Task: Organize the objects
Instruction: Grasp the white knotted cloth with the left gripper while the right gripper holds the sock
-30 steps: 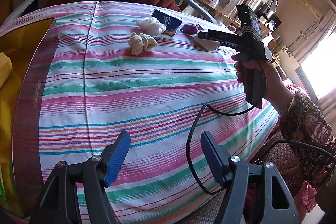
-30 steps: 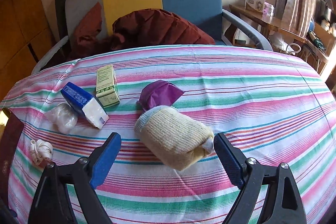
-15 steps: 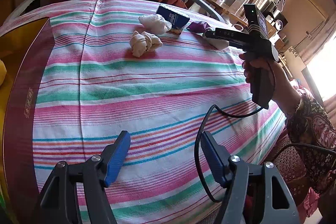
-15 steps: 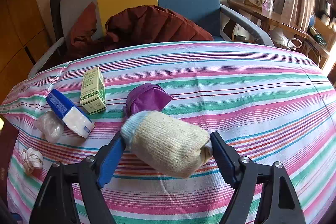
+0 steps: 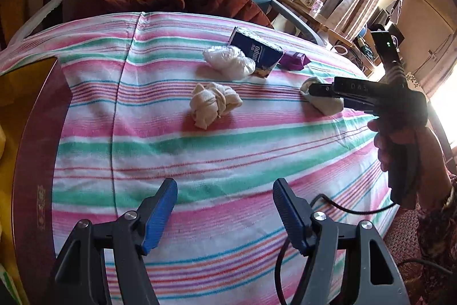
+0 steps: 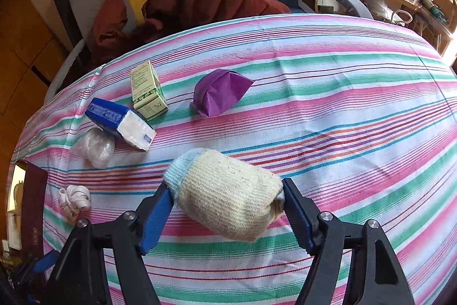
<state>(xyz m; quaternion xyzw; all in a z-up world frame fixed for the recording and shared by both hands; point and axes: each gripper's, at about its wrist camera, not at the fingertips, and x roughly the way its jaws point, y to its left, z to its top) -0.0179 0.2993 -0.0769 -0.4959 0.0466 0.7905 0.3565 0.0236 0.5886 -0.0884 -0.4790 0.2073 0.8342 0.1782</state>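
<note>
Looking along the left gripper (image 5: pixel 225 212), its blue jaws stand wide apart with nothing between them, over the striped cloth (image 5: pixel 217 162). At twelve o'clock lies a knotted cream sock (image 5: pixel 214 104); at one o'clock a white plastic ball (image 5: pixel 228 60) and a blue tissue pack (image 5: pixel 257 52); at two o'clock the right gripper (image 5: pixel 317 90) reaches the rolled sock (image 5: pixel 328 105). From the right wrist view, the right gripper (image 6: pixel 225 205) has just been closing, and both pads now press the ends of the rolled sock (image 6: pixel 225 196). At eleven o'clock sits a green box (image 6: pixel 147 90), at twelve o'clock a purple pouch (image 6: pixel 220 95).
</note>
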